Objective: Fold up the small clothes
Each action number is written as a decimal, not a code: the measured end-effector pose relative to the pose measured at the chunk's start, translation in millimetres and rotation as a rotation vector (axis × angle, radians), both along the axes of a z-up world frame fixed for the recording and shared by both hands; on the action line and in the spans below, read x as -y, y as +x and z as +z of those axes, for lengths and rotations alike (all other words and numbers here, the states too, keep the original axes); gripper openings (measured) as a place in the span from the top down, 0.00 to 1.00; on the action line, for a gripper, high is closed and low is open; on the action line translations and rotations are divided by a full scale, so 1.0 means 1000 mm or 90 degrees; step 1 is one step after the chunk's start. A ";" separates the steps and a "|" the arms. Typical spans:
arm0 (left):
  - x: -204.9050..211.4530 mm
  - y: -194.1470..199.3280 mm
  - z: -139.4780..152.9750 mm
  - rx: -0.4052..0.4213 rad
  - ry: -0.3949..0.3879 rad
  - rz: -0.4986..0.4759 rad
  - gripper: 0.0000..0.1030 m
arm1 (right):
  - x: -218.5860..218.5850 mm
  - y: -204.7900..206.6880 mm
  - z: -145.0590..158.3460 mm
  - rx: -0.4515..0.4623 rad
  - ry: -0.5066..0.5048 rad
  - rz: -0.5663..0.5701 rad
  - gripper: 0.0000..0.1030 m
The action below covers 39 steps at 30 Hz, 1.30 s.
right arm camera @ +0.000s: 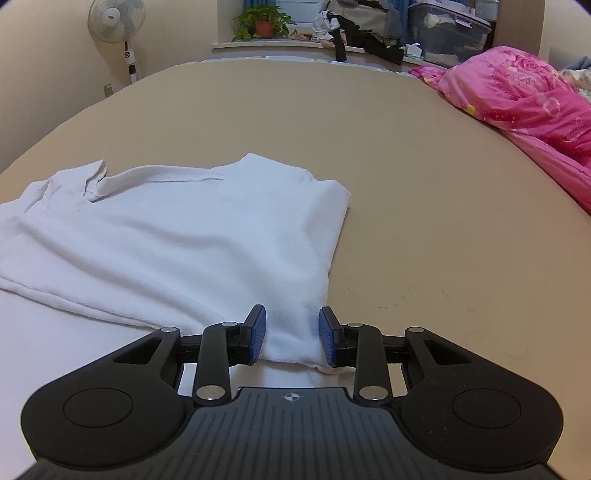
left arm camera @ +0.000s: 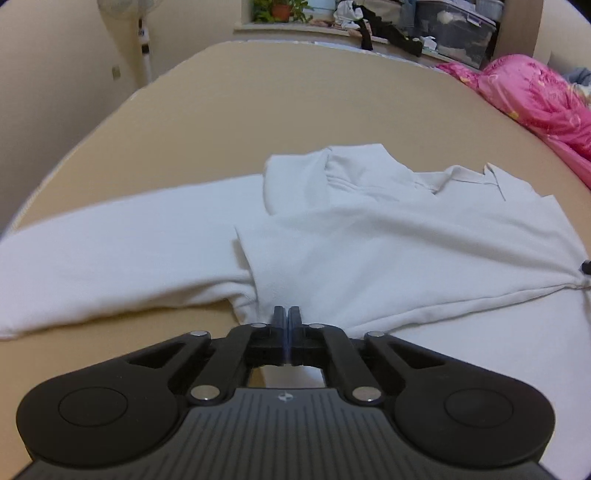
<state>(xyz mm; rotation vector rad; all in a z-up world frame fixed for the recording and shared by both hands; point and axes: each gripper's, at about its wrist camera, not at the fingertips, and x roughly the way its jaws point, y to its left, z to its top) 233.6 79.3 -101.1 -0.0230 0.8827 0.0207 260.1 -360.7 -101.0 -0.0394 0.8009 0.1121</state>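
On the window ledge at the back stands a clear lidded storage bin (right arm camera: 448,35); pale bundles show through its wall, too blurred to name. Beside it lie a heap of dark and light clothes (right arm camera: 351,33) and a potted plant (right arm camera: 263,23).

The white garment (left arm camera: 369,240) lies spread on the tan bed (right arm camera: 424,166), one long sleeve (left arm camera: 110,258) reaching left — its cuff is cut off by the picture's edge.

The left claw (left arm camera: 287,317) is closed tight on the garment's near hem, so the pinched cloth is barely visible between the pads. The right claw (right arm camera: 292,325) stands partly apart, clamped on a bunched fold of the hem.

A pink quilt (right arm camera: 524,99) crowds the bed's right side — well apart from the garment. A standing fan (right arm camera: 118,26) is by the wall.
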 end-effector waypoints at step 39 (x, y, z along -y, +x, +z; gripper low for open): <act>-0.085 -0.043 0.107 0.350 0.039 0.203 0.97 | -0.023 0.003 0.001 0.021 0.009 0.014 0.65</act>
